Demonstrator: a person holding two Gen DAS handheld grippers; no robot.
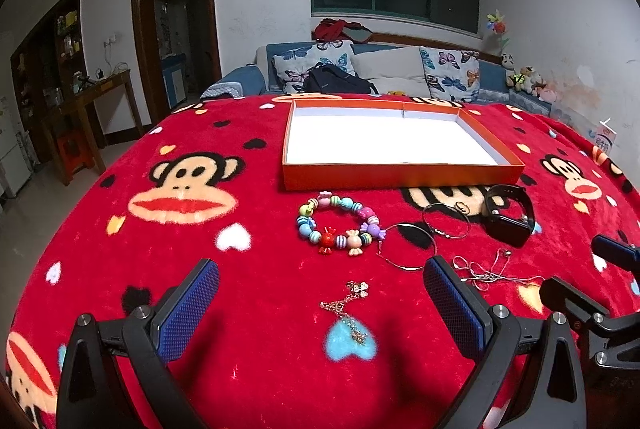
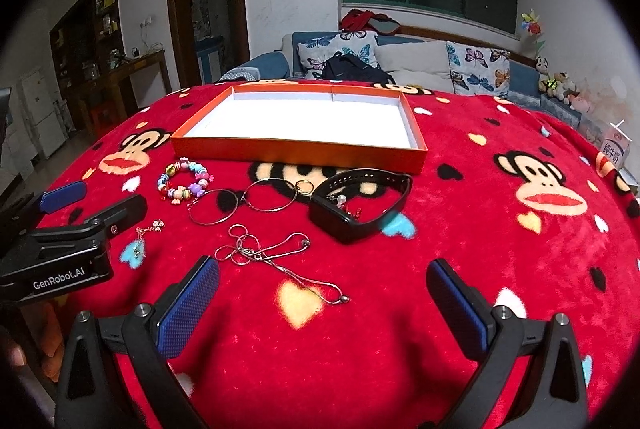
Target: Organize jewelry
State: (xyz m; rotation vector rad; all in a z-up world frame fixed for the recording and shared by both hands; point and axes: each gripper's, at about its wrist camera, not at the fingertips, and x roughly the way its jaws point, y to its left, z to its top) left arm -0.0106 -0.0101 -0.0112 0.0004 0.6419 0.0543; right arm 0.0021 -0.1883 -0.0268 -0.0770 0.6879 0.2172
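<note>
An orange box with a white inside lies open on the red blanket. In front of it lie a colourful bead bracelet, two thin hoops, a small gold ring, a black watch, a silver chain and a gold chain. My left gripper is open, low over the gold chain. My right gripper is open, just behind the silver chain.
The red monkey-print blanket covers the table. A milk carton stands at the far right edge. A sofa with cushions is behind the table. The left gripper's body shows at the left of the right wrist view.
</note>
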